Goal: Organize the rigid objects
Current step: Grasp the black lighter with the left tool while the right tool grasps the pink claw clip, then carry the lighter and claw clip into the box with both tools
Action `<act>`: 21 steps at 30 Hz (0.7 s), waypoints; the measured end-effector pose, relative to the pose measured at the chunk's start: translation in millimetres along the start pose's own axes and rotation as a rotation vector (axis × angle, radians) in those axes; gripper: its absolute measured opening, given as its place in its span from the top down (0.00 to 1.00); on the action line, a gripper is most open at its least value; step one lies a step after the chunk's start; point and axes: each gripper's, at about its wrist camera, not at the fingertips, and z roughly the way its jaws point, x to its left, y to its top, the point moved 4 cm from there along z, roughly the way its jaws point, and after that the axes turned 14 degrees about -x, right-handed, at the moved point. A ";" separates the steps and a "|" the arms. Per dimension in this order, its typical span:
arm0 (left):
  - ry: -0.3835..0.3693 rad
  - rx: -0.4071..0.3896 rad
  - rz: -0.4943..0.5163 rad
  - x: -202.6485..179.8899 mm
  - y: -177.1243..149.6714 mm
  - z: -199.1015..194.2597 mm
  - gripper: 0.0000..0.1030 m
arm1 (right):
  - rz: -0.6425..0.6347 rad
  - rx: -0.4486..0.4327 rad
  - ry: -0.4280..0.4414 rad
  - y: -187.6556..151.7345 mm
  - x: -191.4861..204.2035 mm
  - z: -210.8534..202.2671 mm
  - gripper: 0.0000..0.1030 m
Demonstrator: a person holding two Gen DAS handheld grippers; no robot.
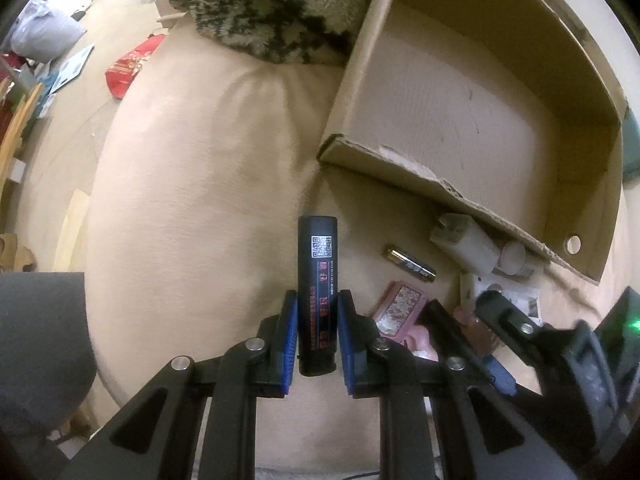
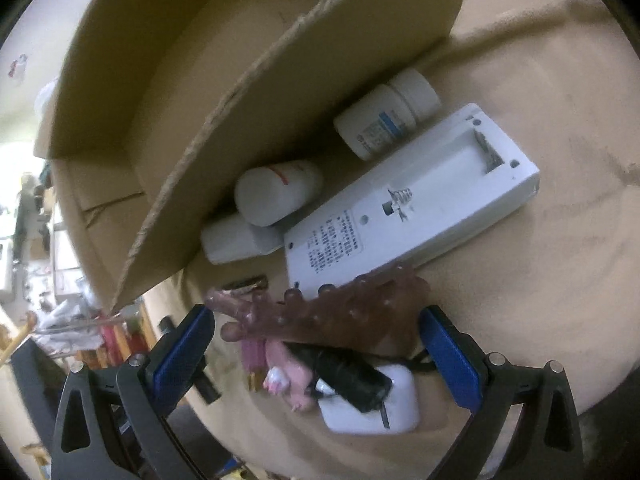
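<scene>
With the black cylindrical battery pack (image 1: 316,292) pinched between its pads, the left gripper (image 1: 317,336) is mid-pickup and likely next carries it into the cardboard box (image 1: 472,92) ahead-right, while the right gripper (image 2: 316,356) hangs spread over the brown knobbed massager (image 2: 320,312).

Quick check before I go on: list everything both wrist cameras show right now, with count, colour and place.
cardboard box: one, brown, open, on the beige cushion.
black stick: one, black with red print, between the left gripper's pads.
battery: one, gold and black, on the cushion near the box.
white bottles: three, white, beside the box wall.
remote: one, white, back up, battery bay open.
pink case: one, pink, floral.
knobbly brush: one, translucent brown.
charger: one, white, under a black plug.
fluffy rug: one, black and white.
left gripper: shut on the stick.
right gripper: open above the pile.
</scene>
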 end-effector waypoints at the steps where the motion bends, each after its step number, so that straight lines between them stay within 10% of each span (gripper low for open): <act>1: 0.000 0.002 -0.004 0.1 0.4 -0.5 0.84 | -0.013 -0.015 -0.015 -1.1 2.4 2.0 0.00; 8: 0.009 0.013 0.000 4.4 -2.0 -0.4 0.84 | -0.203 -0.096 -0.129 -16.0 28.1 12.1 0.04; 21: 0.020 -0.035 0.010 2.9 -0.8 -11.9 0.84 | -0.423 -0.248 0.017 -26.3 74.3 -50.2 0.05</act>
